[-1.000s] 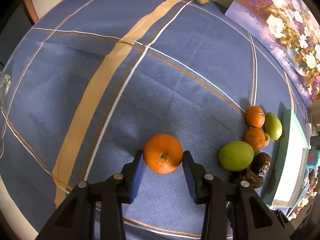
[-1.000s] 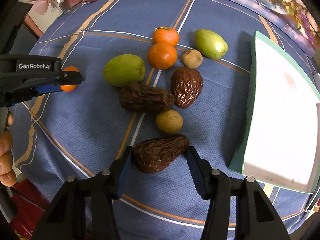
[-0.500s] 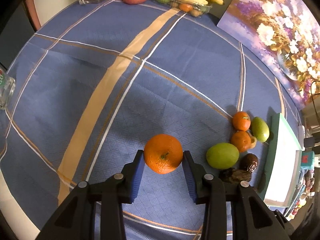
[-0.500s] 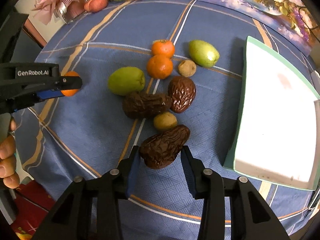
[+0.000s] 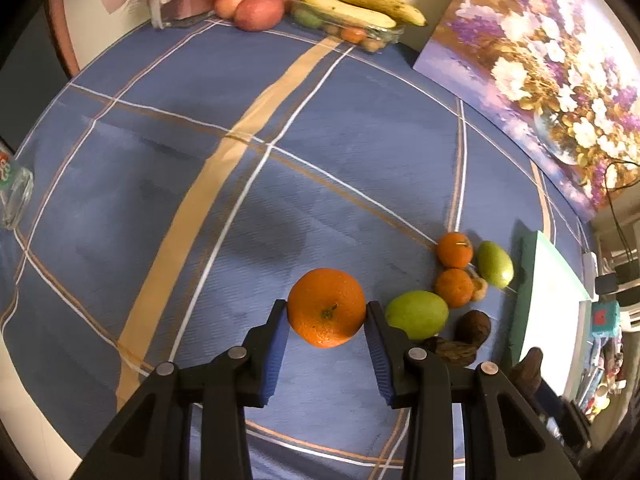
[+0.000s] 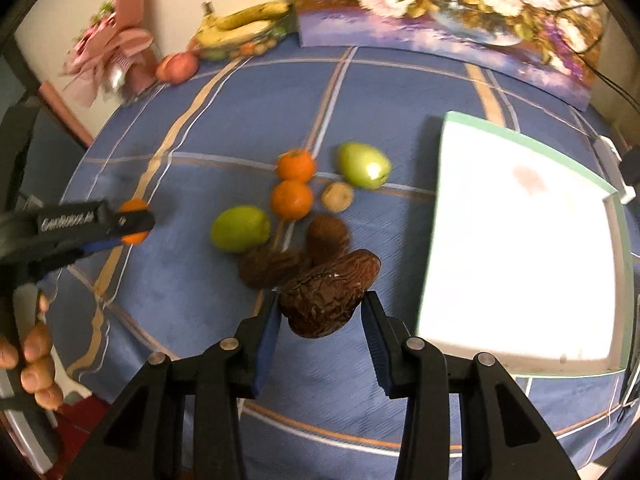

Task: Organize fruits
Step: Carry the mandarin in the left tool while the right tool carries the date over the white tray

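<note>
Large orange [image 5: 326, 307], stem end facing camera, clamped between blue pads, off the cloth. Wrinkled dark-brown date [image 6: 329, 293], tilted, likewise clamped and lifted. On the cloth, a cluster: two small mandarins [image 6: 295, 165] [image 6: 291, 199] touching, far one with stem; green fruit [image 6: 363, 165] right of them, bigger green fruit [image 6: 240, 228] left; small tan fruit [image 6: 337, 197] between; two more dates [image 6: 327, 236] [image 6: 270, 267] near side, touching. White green-edged tray [image 6: 520, 152] at right.
</note>
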Available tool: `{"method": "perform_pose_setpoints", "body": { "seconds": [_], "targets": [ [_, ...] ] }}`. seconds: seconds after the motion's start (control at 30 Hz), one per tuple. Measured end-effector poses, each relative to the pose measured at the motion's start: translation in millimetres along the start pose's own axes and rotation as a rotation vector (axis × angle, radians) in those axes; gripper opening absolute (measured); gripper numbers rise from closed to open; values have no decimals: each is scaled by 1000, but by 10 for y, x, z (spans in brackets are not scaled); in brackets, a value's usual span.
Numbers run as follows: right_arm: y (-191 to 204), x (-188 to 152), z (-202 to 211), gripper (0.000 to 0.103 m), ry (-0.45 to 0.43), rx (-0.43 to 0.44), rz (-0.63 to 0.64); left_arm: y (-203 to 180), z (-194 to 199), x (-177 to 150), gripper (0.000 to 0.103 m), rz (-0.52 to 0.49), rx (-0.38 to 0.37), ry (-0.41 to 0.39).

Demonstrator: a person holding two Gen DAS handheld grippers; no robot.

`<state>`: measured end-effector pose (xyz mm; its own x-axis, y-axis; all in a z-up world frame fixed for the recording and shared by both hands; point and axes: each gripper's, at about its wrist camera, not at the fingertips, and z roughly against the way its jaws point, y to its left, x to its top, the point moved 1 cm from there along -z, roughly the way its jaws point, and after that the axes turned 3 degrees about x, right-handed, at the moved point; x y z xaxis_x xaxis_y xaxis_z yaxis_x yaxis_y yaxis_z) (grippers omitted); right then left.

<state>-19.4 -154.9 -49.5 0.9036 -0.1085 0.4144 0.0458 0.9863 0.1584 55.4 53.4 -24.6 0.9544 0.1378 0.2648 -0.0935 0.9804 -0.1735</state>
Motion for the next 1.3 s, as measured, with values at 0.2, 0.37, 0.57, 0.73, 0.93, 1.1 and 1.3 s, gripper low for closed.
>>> {"method": "perform_pose_setpoints", "body": {
  "seconds": [0.2, 0.37, 0.57, 0.73, 0.93, 1.1, 1.3],
  "targets": [
    [-355, 125, 119, 43, -52, -56, -77, -324, 57, 61, 41, -51, -8, -49],
    [-643, 202, 122, 43, -68, -104, -162, -617, 99, 84, 41, -109, -39, -65],
    [-976, 298, 186, 43, -85, -172, -217, -934, 106, 97, 41, -169, -50, -71],
    [-1200, 441, 245, 43, -112, -203, -249, -1232, 76, 84, 41, -227, -70, -68],
    [-1495, 527, 294, 43, -121, -230, -294, -1690, 41, 43, 41, -318, -93, -69],
    [-1724, 578, 357, 43, -131, -246, -330, -2056, -72, -20, 41, -388, -110, -49],
    [-1937, 623, 483, 43, -160, -262, -365, -2414, -223, -135, 41, -465, -110, -39]
  ]
}}
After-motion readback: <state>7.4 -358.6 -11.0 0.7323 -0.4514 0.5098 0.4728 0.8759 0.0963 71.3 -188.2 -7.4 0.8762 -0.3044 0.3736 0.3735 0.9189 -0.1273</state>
